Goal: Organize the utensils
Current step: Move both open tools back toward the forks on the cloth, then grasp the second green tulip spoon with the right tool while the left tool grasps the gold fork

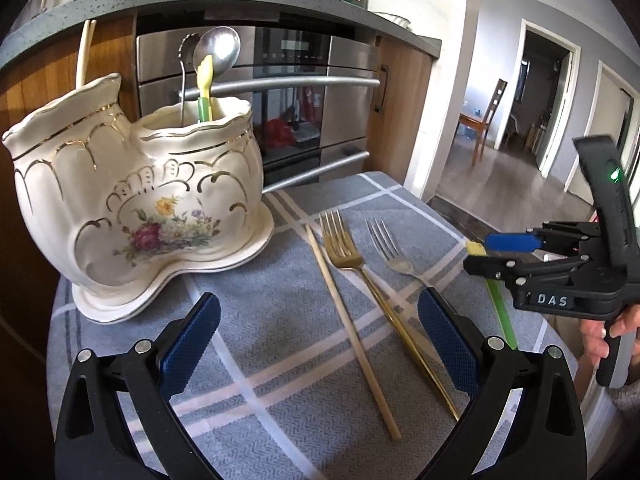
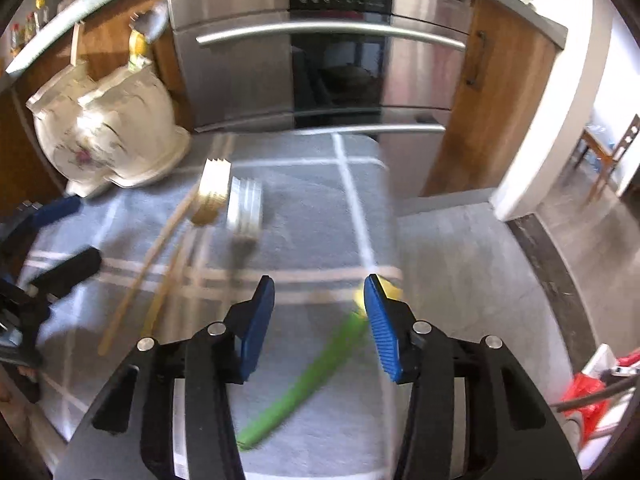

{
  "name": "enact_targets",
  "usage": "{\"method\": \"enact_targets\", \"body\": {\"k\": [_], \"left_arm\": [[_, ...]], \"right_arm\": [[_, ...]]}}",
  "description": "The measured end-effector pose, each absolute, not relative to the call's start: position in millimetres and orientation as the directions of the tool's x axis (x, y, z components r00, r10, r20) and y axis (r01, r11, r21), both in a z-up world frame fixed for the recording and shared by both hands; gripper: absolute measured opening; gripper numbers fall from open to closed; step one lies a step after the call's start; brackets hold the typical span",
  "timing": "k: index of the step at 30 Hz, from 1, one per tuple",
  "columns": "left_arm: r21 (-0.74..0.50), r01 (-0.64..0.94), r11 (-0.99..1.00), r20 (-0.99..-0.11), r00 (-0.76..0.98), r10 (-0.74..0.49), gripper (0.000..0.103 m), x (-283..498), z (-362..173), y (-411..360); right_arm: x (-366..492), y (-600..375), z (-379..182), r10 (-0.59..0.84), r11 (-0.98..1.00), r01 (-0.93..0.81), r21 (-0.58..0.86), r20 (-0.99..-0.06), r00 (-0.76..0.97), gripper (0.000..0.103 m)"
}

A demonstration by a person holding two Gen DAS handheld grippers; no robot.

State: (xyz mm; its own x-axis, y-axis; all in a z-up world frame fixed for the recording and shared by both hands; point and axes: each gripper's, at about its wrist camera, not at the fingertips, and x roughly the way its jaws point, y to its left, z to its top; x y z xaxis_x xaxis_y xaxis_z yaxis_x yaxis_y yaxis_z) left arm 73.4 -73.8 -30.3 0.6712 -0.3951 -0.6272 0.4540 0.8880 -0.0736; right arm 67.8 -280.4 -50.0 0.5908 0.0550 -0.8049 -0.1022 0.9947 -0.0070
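The right gripper [image 2: 320, 320], jaws apart and gripping nothing, hovers over the green utensil [image 2: 304, 384], whose long axis runs lower-left to upper-right under its right pad, while the released left gripper [image 1: 320, 344] sits farther off.

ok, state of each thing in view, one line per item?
ceramic holder: upright on its tray, utensils standing in it
wooden chopstick: flat on the cloth
gold fork: flat on the cloth
silver fork: flat on the cloth
green utensil: flat on the cloth, partly between the right jaws, ungripped
left gripper: open, empty
right gripper: part open
oven: door shut
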Motion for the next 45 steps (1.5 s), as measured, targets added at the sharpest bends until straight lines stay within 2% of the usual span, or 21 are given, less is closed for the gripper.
{"method": "enact_targets", "body": {"k": [6,9,12,17,19,27,31,32,36,37,39,42,45], "left_arm": [[-0.064,0.474,0.878,-0.623,0.668,-0.406,0.098,72,-30,-80],[-0.055,0.482,0.874,-0.629,0.663,-0.406,0.098,71,-31,-83],[-0.055,0.487,0.872,-0.625,0.664,-0.41,0.098,69,-30,-83],[-0.059,0.494,0.867,-0.627,0.658,-0.417,0.098,69,-31,-85],[-0.063,0.499,0.864,-0.625,0.655,-0.424,0.098,68,-31,-85],[-0.094,0.524,0.847,-0.634,0.624,-0.456,0.098,64,-32,-93],[-0.047,0.543,0.839,-0.644,0.625,-0.441,0.095,57,-33,-113],[-0.043,0.54,0.841,-0.652,0.623,-0.433,0.092,58,-34,-117],[-0.108,0.507,0.855,-0.684,0.587,-0.434,0.057,73,-40,-121],[-0.122,0.495,0.86,-0.692,0.579,-0.431,0.053,78,-43,-122],[-0.121,0.485,0.866,-0.703,0.574,-0.419,0.036,84,-45,-125],[-0.099,0.476,0.874,-0.732,0.56,-0.388,0.021,91,-51,-131],[-0.101,0.462,0.881,-0.754,0.542,-0.37,0.019,97,-57,-133]], "right_arm": [[63,-288,-56,0.064,0.996,-0.087,0.018,-0.832,0.551,0.047],[61,-294,-61,0.088,0.996,-0.072,0.059,-0.845,0.527,0.044],[60,-289,-60,0.073,0.997,-0.072,0.041,-0.841,0.536,0.041],[61,-279,-60,0.075,0.994,-0.105,0.02,-0.831,0.55,0.019],[62,-279,-60,0.105,0.991,-0.125,0.042,-0.827,0.553,0.014],[64,-278,-60,0.107,0.991,-0.125,0.045,-0.826,0.553,0.014],[65,-283,-61,0.126,0.991,-0.109,0.077,-0.819,0.561,0.01],[65,-287,-62,0.143,0.989,-0.1,0.105,-0.817,0.558,0.01],[67,-297,-61,0.161,0.987,-0.081,0.141,-0.814,0.558,0.009],[68,-297,-61,0.164,0.986,-0.081,0.143,-0.813,0.558,0.009],[67,-299,-59,0.174,0.985,-0.083,0.154,-0.808,0.563,0.009],[64,-301,-57,0.188,0.982,-0.092,0.165,-0.802,0.567,0.009],[62,-302,-54,0.197,0.98,-0.1,0.171,-0.794,0.575,0.009]]}}
